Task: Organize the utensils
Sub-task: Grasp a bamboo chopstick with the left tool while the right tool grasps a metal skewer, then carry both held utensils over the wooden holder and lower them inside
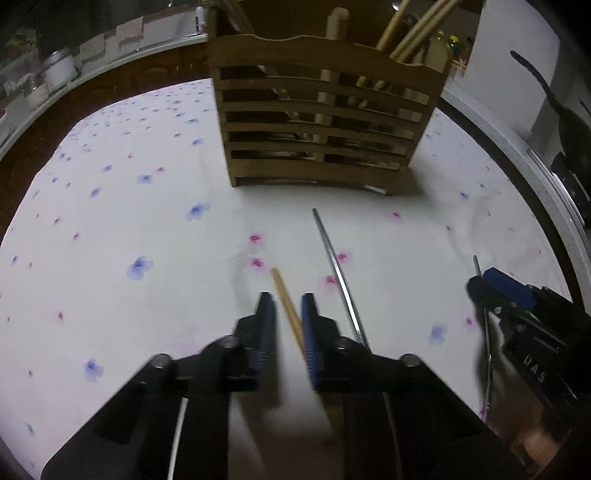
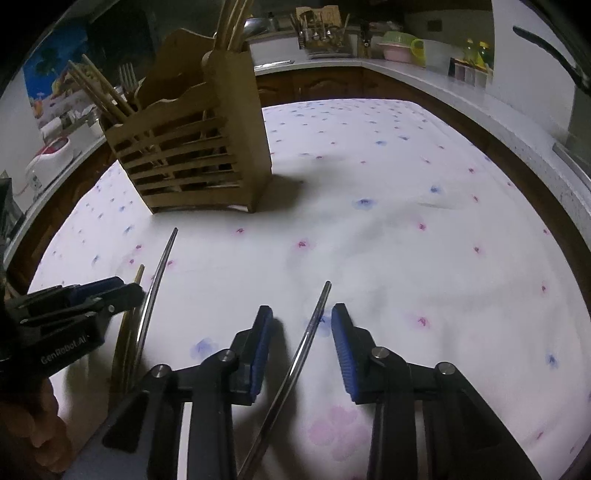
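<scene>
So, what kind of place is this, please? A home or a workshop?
Most likely a home kitchen. A wooden utensil caddy stands on a flowered tablecloth, and behind it a counter runs along the wall, carrying a dish rack and plastic bowls.

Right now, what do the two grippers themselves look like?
Both are black plastic linkage frames with silver pivot bolts and ribbed blue pads. The left gripper body reads "GenRobot.AI" in white, seen from the right wrist. The right gripper matches it.
</scene>
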Demonstrator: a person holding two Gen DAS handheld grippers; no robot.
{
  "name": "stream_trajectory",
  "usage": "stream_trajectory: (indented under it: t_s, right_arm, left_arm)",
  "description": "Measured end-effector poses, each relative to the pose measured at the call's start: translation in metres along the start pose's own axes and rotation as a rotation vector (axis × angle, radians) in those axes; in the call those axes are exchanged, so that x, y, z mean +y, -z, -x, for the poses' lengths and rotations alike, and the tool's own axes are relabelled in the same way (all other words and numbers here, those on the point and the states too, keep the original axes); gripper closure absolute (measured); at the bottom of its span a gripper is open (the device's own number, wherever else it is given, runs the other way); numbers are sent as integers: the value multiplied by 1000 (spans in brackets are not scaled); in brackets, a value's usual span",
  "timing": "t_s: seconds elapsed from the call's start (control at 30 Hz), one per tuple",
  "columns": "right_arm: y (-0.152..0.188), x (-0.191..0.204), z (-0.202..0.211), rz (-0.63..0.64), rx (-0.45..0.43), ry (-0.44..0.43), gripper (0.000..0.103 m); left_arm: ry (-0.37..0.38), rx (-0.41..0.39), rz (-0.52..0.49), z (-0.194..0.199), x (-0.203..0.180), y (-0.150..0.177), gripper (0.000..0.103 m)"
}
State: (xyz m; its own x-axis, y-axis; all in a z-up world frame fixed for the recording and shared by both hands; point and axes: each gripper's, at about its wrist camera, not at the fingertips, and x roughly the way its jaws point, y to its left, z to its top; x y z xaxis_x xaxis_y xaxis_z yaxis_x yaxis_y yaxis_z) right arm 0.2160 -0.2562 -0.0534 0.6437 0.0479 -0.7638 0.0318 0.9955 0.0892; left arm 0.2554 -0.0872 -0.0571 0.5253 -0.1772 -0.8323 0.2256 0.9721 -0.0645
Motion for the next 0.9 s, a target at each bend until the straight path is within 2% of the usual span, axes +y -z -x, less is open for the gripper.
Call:
stream_trajectory:
  t_s: [0.03,0.1,0.23,0.33,0.47,0.9]
  right_arm:
    - [0,0,0,2,0,9,79]
    - [-1,-1,0,3,0,25,93]
    - [-2,-3,-1,-6,2,11,96]
    - [-1,-8,3,-51,9,-45,99]
    - [0,-8,24,-80,-26,-105,99]
    - [-17,5,123,-73,-247,-214,99]
  left_arm:
    - [6,0,7,0,3,0,94]
    - [11,2,21,1,7,0,95]
    - [38,12,53,4,11,2,97]
    - [77,4,95,14,19,5,97]
    - [136,-20,163,36,35,11,98]
    - [211,-223,200,145,57,15,98]
